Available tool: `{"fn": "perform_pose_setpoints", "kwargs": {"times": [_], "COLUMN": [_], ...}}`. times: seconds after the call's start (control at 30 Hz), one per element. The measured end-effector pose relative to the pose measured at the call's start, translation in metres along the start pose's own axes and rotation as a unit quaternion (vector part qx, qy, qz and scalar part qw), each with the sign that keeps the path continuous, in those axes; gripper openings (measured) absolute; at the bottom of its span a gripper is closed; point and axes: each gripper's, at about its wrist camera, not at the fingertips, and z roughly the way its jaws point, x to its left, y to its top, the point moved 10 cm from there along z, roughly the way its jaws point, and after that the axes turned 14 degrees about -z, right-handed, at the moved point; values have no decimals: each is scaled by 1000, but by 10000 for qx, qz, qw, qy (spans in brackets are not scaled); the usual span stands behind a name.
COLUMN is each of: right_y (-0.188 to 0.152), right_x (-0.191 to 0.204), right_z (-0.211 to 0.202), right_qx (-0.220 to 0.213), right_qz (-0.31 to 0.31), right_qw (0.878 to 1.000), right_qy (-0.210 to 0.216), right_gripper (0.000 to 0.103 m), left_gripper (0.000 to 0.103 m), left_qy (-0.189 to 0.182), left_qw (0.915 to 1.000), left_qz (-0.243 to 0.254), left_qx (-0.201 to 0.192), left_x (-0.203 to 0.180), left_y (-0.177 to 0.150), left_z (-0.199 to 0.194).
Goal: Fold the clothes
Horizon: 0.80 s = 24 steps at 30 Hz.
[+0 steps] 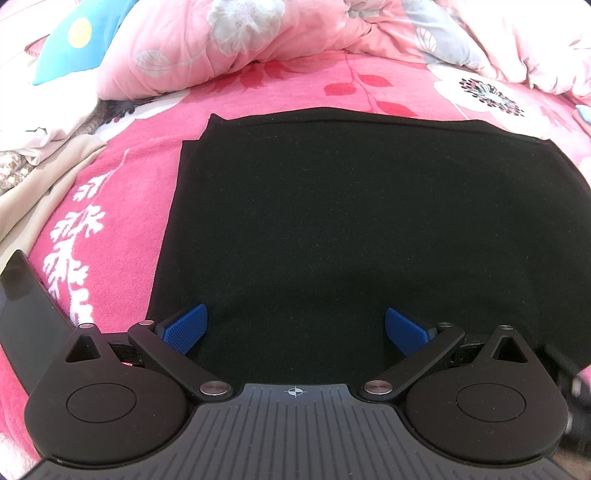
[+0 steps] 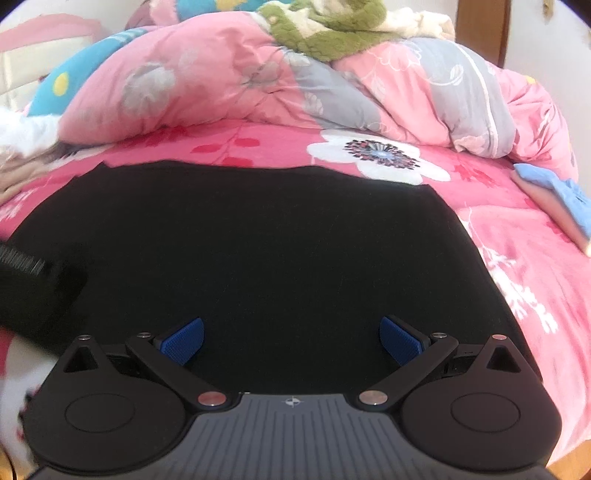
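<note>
A bed fills both views, spread with a hot-pink floral blanket (image 1: 122,192), and along its far edge a rumpled pink-and-grey quilt (image 2: 229,85) is heaped up. One black garment (image 1: 351,229) lies flat across the middle of the bed, folded to a rough rectangle; at its far left corner a second layer edge peeks out, and its near edge is hidden under both grippers. So dark is the cloth that seams or sleeves cannot be made out.

Two grippers in play. The left gripper (image 1: 295,330) hangs over the garment's near left part, jaws spread wide, nothing between the blue pads (image 1: 186,328). The right gripper (image 2: 291,338) sits over the near right part, jaws equally wide and empty.

Toward the bed's left edge, beige clothing (image 1: 33,192) is cut off by the frame. At the right edge lies a small blue-and-pink folded item (image 2: 557,199), possibly a cloth. Green plush fabric (image 2: 325,33) tops the quilt. A blurred dark shape (image 2: 33,284) at the right view's left side, perhaps the other gripper.
</note>
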Motion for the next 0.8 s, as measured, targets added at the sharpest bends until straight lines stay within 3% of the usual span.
{"fn": "perform_pose_setpoints", "kwargs": {"times": [0.23, 0.47, 0.63, 0.8], "right_y": [-20, -24, -31, -34], "right_x": [14, 17, 11, 11], "right_z": [-20, -23, -23, -27], "right_qx": [23, 69, 161, 97], "right_qz": [-20, 154, 712, 689], "right_qw": [9998, 9998, 9973, 9975], "right_qy": [186, 56, 72, 127], "right_gripper": [103, 103, 103, 103], "left_gripper": [103, 103, 103, 103], "left_qy": [21, -148, -438, -811], "left_qw": [9998, 9997, 9989, 9946], "left_qz": [114, 85, -154, -651], "left_qx": [-147, -154, -24, -42], "left_x": [-3, 0, 4, 11], "left_y": [-2, 1, 5, 13], "left_z": [1, 1, -2, -20]}}
